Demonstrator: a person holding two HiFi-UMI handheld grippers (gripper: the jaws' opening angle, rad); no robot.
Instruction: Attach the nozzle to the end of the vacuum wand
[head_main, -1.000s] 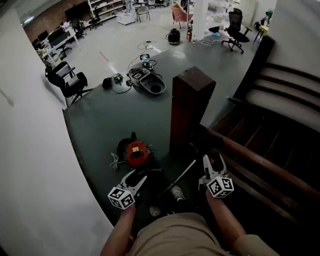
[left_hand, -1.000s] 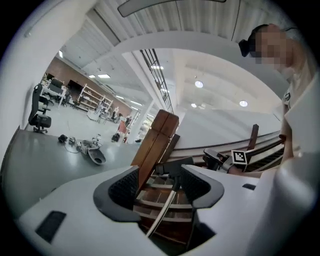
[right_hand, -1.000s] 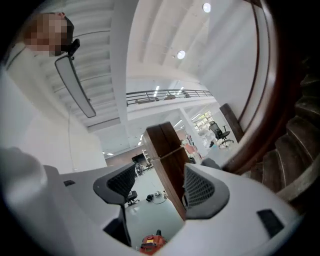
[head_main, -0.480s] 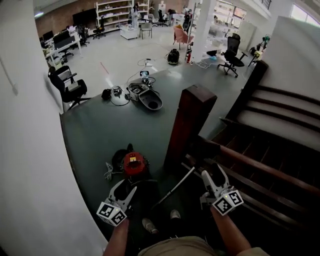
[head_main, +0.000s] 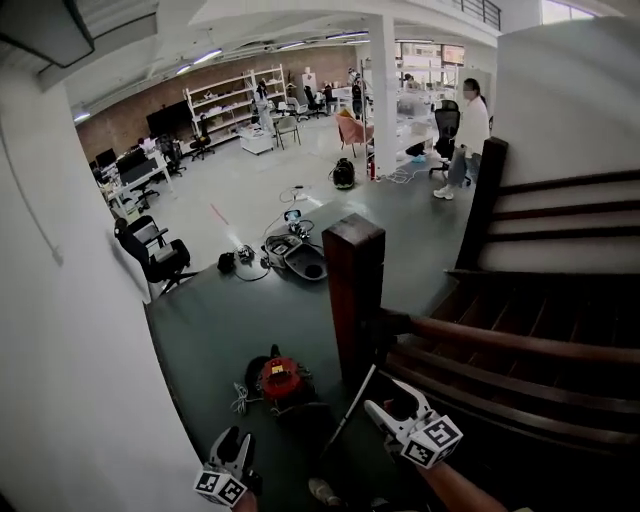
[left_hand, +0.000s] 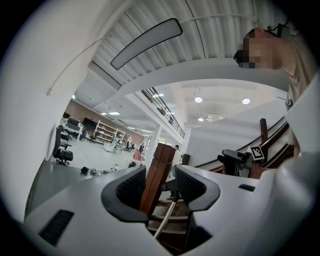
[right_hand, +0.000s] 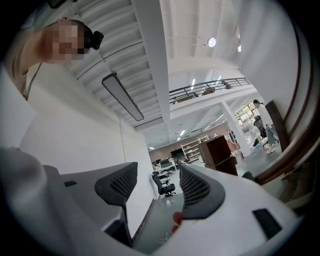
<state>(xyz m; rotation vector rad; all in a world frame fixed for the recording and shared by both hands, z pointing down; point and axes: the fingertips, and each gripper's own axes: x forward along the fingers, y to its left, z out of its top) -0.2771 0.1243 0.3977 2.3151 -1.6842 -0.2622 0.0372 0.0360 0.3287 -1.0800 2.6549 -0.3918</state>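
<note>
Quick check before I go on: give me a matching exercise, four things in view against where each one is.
1 red vacuum canister
2 vacuum wand
3 black office chair
4 standing person

A by the left wall
B slanting up towards the wooden post
C far off, beside the stairs
D on the floor, left of the post's foot

Pairs: 1-D, 2-B, 3-A, 4-C.

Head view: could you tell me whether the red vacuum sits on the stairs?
No, the red vacuum sits on the grey floor beside the post.
</note>
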